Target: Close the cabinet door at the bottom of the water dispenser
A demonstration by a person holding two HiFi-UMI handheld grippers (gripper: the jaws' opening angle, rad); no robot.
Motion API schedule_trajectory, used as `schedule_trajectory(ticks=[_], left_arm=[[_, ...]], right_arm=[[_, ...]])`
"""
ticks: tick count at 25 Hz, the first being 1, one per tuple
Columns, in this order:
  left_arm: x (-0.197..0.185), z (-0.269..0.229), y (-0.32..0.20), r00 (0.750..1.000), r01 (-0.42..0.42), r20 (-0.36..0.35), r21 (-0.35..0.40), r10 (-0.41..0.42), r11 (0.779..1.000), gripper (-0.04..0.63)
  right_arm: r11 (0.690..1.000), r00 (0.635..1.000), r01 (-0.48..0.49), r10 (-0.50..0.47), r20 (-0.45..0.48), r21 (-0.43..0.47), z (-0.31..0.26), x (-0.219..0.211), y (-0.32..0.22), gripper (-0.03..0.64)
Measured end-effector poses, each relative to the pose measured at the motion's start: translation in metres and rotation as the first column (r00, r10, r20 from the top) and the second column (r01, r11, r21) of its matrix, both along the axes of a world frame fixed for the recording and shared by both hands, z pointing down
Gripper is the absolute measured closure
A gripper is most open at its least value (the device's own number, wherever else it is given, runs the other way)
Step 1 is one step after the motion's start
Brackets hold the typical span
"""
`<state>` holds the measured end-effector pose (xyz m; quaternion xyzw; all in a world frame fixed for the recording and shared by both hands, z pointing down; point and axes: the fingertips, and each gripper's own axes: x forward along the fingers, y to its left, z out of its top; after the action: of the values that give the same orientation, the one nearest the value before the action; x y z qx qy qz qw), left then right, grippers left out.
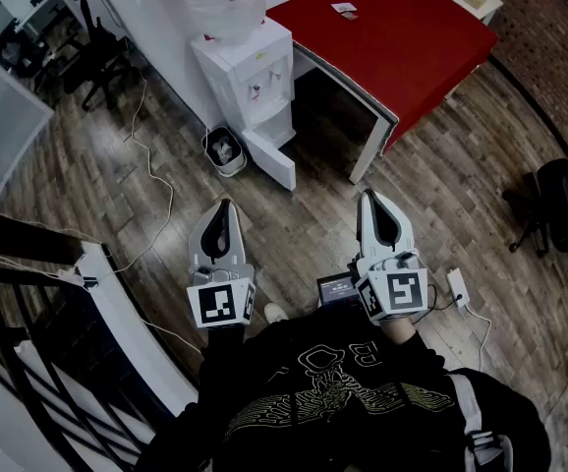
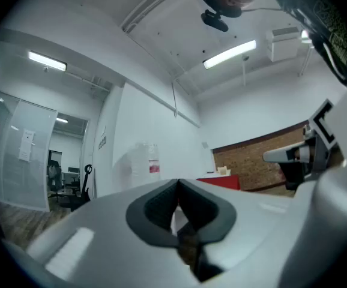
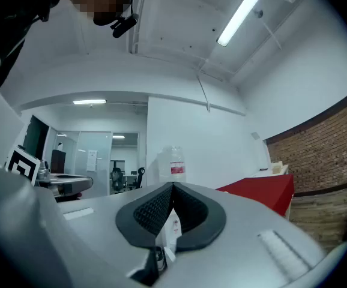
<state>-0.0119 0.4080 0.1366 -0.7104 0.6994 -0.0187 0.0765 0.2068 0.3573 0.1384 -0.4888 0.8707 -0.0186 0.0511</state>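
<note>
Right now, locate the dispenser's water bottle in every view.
Head view: bottle at the top edge, left of centre, atop the dispenser.
Left gripper view: bottle left of centre.
Right gripper view: bottle at centre.
Shared landmark: red table, right of the bottle in all three.

Head view looks steeply down over left hand-held gripper (image 1: 227, 206) and right hand-held gripper (image 1: 370, 198); their views face level ahead, sharing the far white water dispenser (image 1: 257, 79).
</note>
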Motion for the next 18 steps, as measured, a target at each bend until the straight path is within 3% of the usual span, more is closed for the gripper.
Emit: schedule_trajectory(ticks=[12, 18], left_arm=[[0.044, -0.002, -0.04, 0.999, 0.017, 0.037, 0.004, -0.017, 1.0, 0.589], [0.043, -0.002, -0.057, 0.999, 0.049, 0.019, -0.002, -0.049, 0.999, 0.589]], right_arm=[[0.997, 0.997, 0.071, -0.072, 0.014, 0.034, -0.01, 0.014, -0.035, 0.62], [0.992, 0.991, 0.127, -0.126, 0.041, -0.02, 0.007, 0.007, -0.062, 0.62]])
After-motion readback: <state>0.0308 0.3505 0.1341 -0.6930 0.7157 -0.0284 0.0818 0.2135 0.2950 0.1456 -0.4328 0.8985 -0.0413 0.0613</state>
